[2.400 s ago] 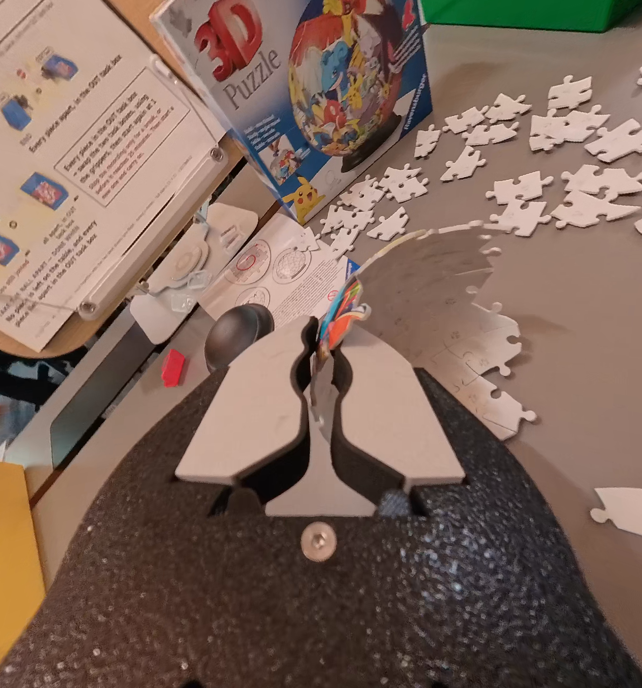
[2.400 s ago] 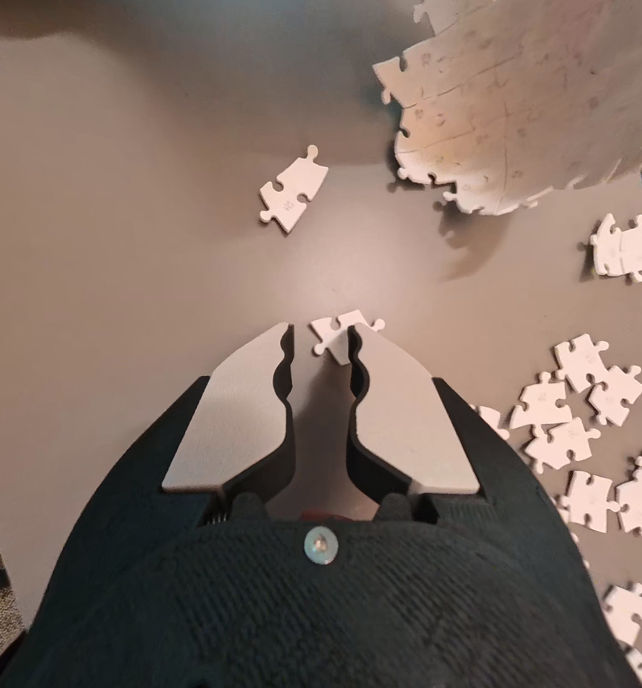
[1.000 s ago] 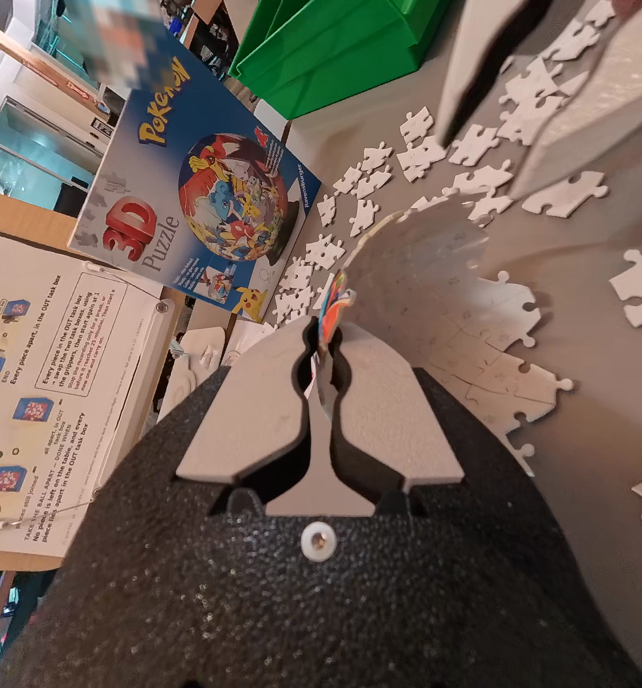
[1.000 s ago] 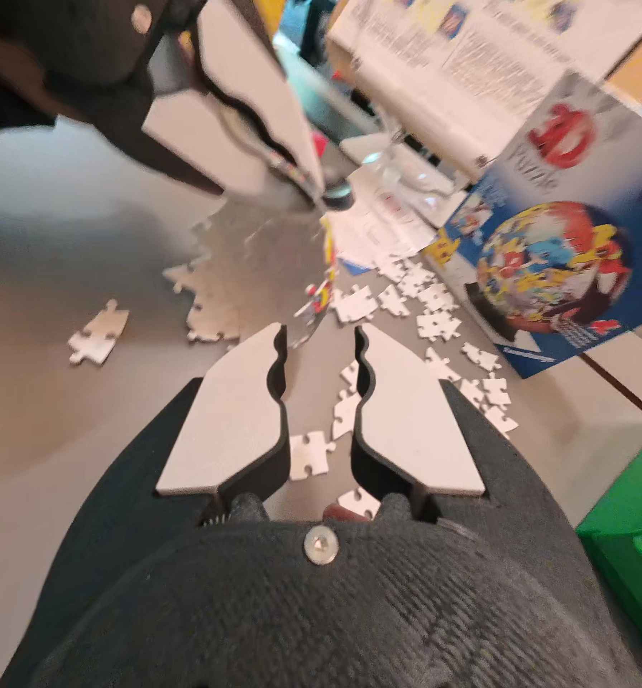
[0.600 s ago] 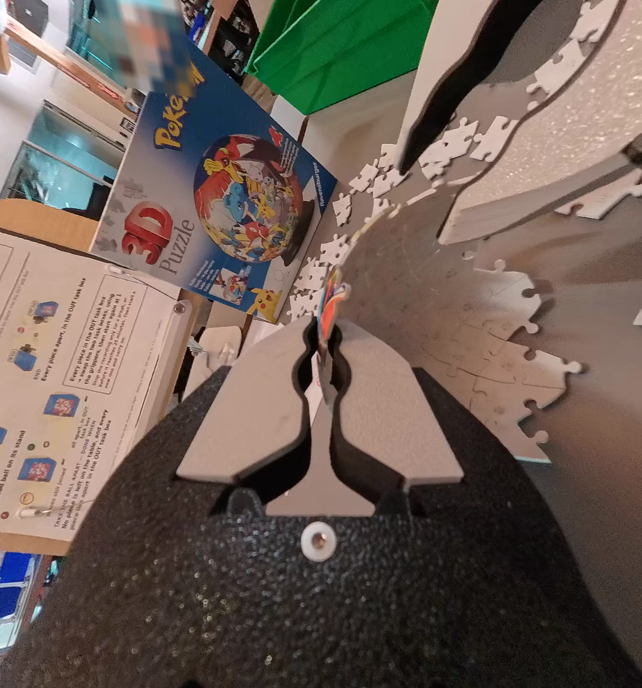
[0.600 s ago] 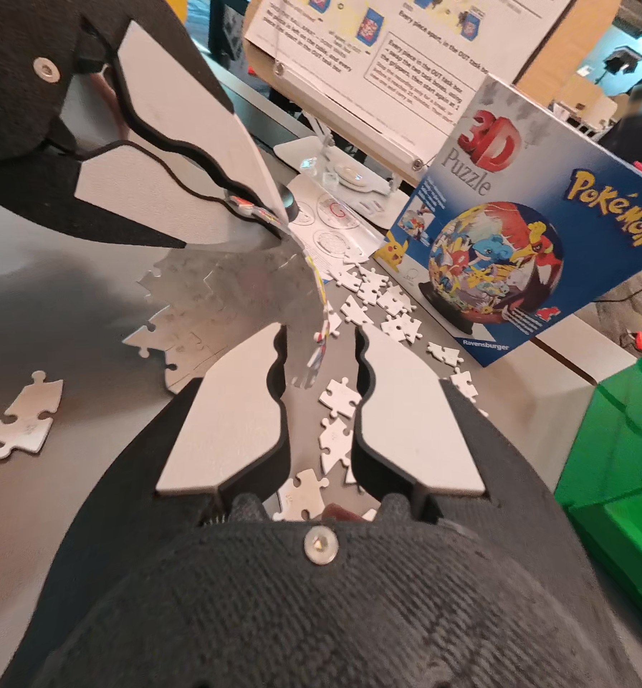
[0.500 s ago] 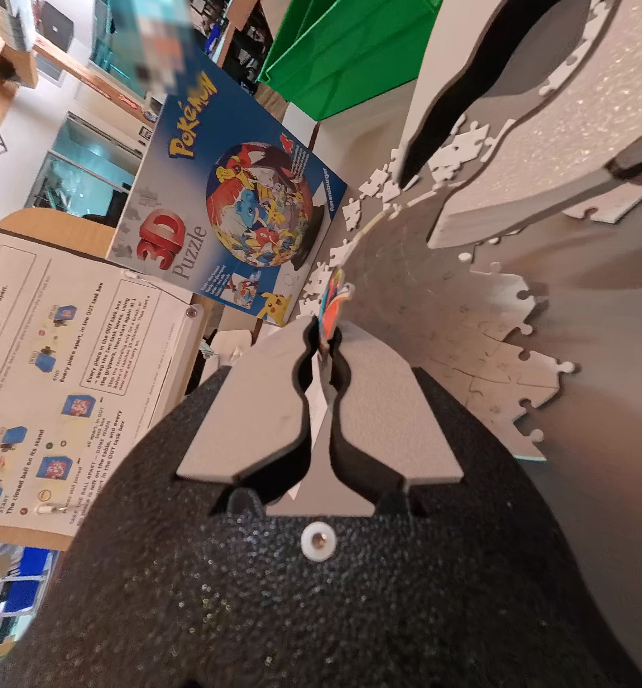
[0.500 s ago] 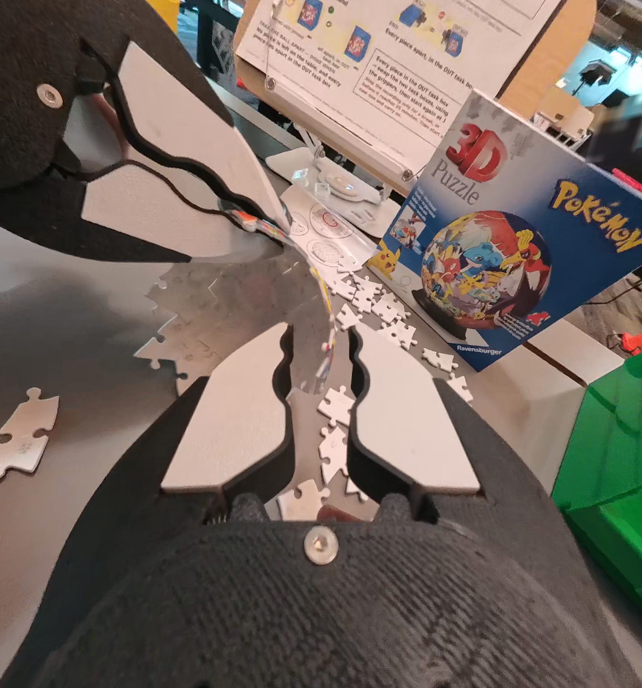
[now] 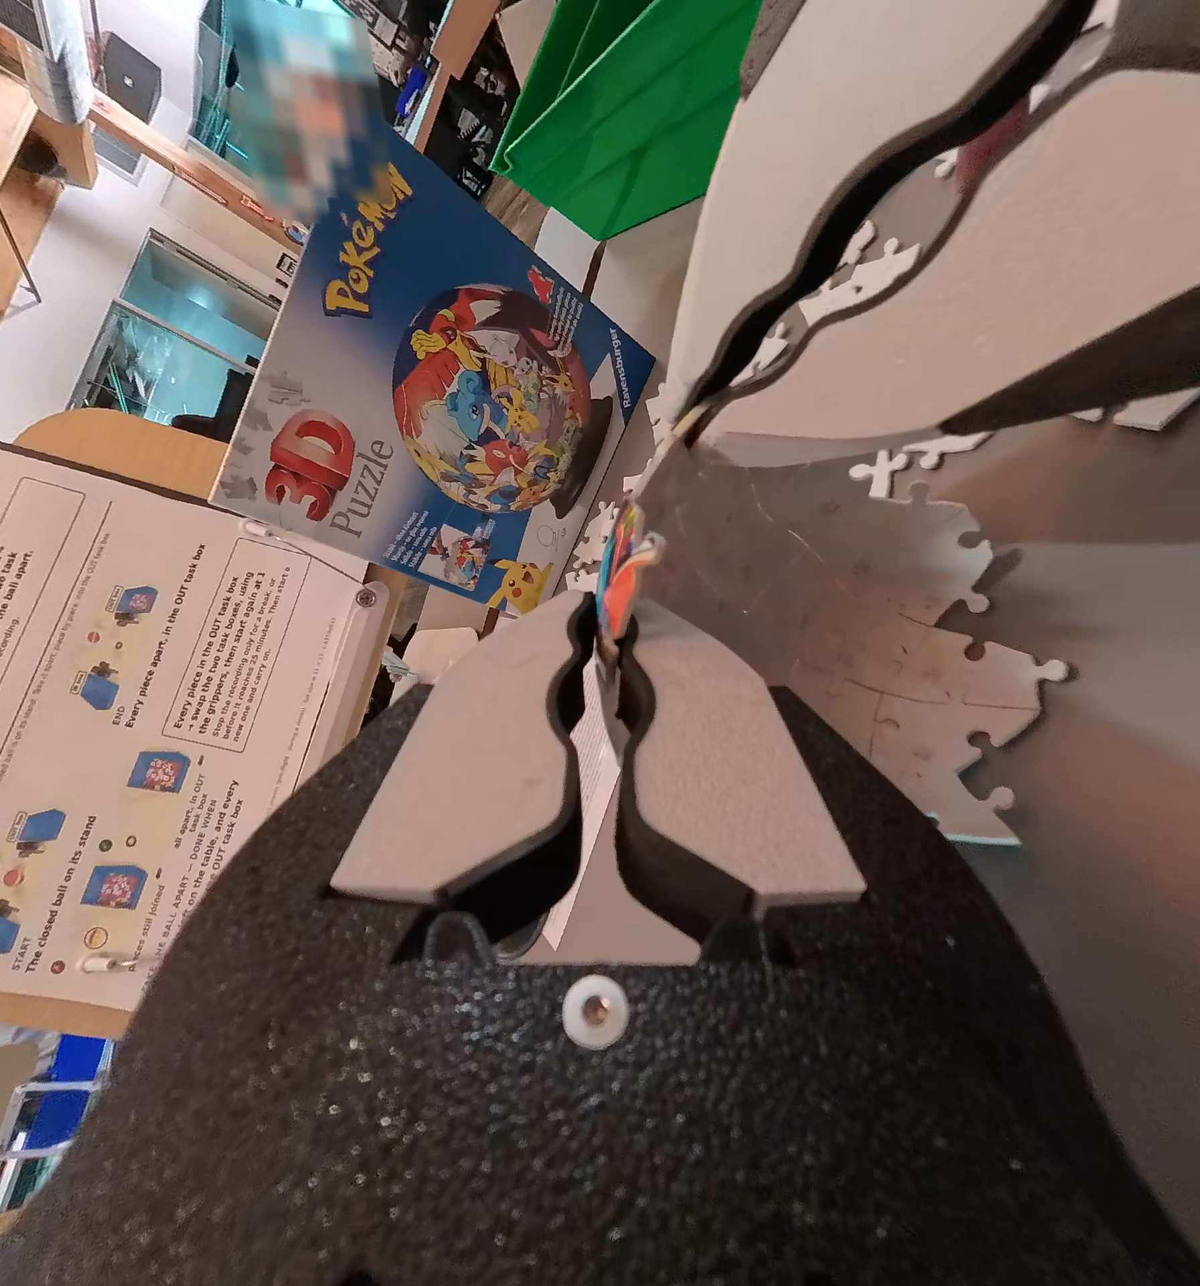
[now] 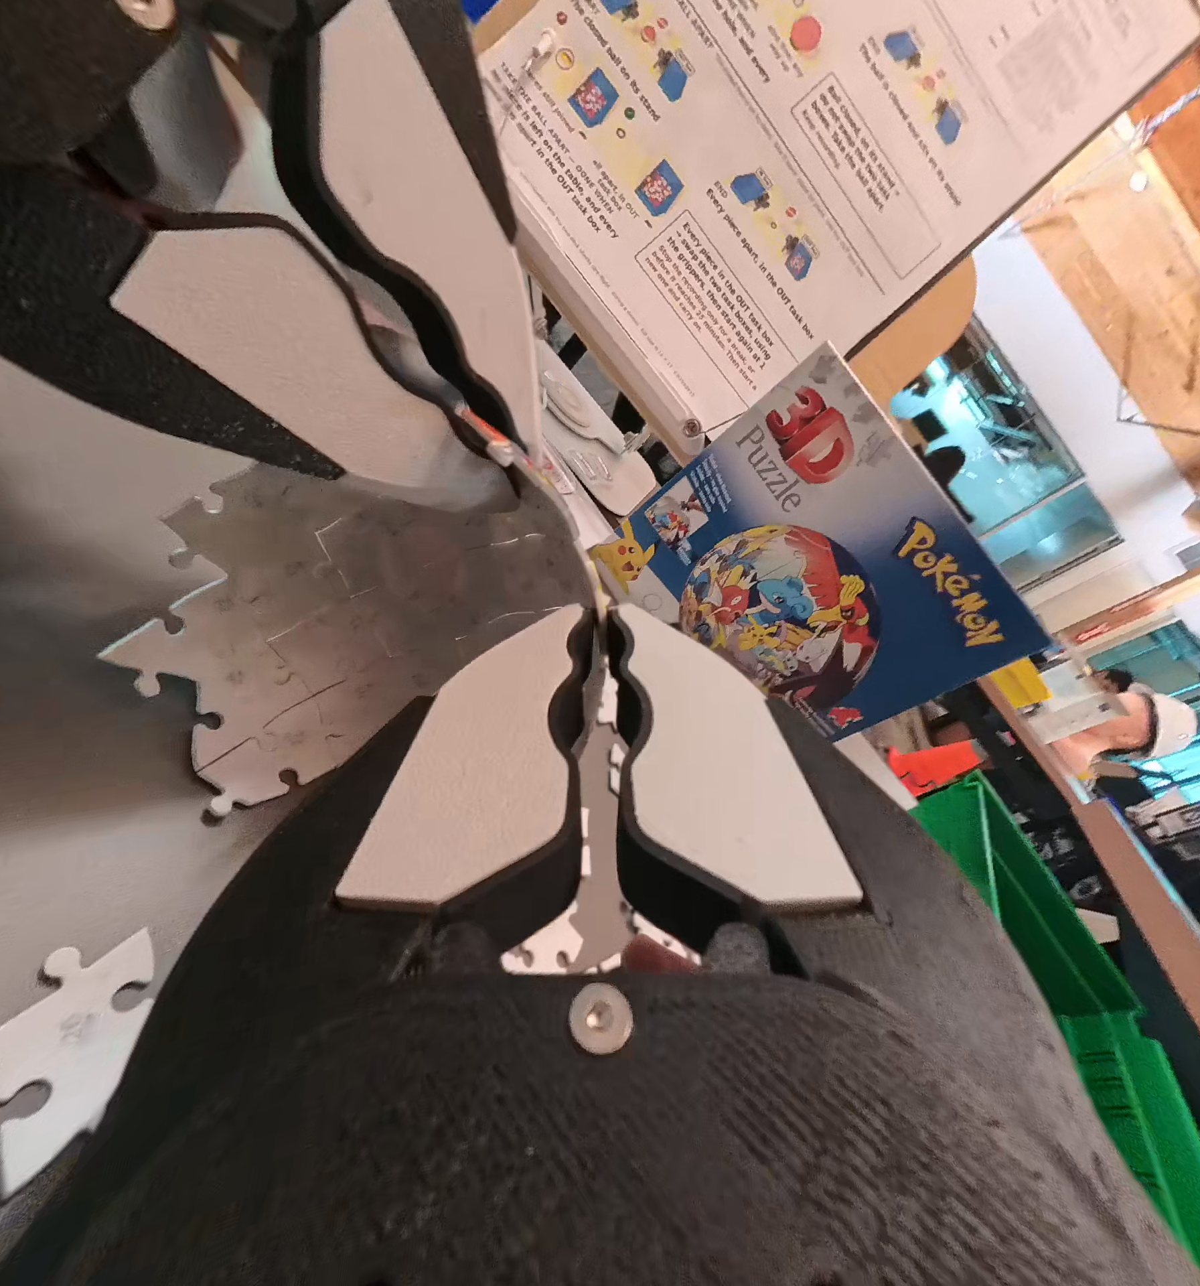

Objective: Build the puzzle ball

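Note:
A partly built puzzle ball shell (image 9: 827, 626), curved, with its grey-white inner face showing and a colourful outer edge, is held above the grey table. My left gripper (image 9: 611, 616) is shut on one spot of its rim. My right gripper (image 10: 601, 616) is shut on another spot of the rim, close by. The shell also shows in the right wrist view (image 10: 347, 612). Each gripper shows in the other's view, the right one (image 9: 691, 424) and the left one (image 10: 514, 456). Their tips are a short way apart along the rim.
Loose white pieces lie on the table (image 10: 61, 1030) (image 9: 896, 466). The blue puzzle box (image 9: 444, 431) (image 10: 827, 557) stands behind, beside an instruction board (image 9: 96, 661) (image 10: 757, 139). A green bin (image 9: 618, 118) (image 10: 1070, 974) sits at the table's far side. Left tips to right tips: about 5 centimetres.
My right gripper came up from the loose pieces on the table to the shell and shut on its rim. My left gripper kept its hold and tilted the shell.

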Action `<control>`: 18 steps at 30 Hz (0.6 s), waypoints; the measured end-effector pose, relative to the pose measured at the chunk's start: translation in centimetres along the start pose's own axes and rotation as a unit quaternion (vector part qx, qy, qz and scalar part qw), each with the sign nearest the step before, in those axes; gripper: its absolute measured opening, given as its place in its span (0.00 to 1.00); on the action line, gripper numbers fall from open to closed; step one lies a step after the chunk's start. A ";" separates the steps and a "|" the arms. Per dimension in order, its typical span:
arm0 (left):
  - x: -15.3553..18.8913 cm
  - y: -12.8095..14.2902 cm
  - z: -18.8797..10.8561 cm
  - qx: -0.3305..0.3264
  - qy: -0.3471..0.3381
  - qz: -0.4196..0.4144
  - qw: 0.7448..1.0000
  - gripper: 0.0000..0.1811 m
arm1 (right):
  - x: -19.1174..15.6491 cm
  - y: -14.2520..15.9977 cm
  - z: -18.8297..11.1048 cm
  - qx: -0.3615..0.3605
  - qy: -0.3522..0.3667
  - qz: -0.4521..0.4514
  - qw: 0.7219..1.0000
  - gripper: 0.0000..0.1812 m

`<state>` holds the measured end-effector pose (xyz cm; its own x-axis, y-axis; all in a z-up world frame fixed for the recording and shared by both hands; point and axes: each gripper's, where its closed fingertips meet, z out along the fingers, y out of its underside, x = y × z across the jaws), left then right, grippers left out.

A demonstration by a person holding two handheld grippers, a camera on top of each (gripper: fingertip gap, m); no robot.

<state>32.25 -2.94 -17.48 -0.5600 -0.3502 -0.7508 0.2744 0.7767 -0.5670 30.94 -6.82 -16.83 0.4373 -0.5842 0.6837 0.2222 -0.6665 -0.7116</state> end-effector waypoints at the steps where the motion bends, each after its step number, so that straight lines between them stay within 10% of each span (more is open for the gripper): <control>1: 0.0 0.1 0.1 -0.002 0.000 -0.001 1.000 0.02 | -0.1 0.0 0.0 0.004 0.003 -0.012 1.000 0.02; 13: -1.6 -1.1 -4.2 0.055 -0.063 -0.149 0.985 0.34 | 0.4 0.5 -0.3 0.021 0.065 -0.033 0.997 0.02; 18: 5.2 -1.3 -7.2 0.015 0.018 -0.379 0.925 0.32 | 0.5 0.7 -0.4 0.022 0.075 -0.022 0.997 0.02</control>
<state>23.39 -2.01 -18.20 -0.6258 -0.7704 -0.1219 -0.1863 0.2994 -0.9358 30.96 -7.76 -16.99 0.2919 -0.6196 0.7286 0.2773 -0.6742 -0.6845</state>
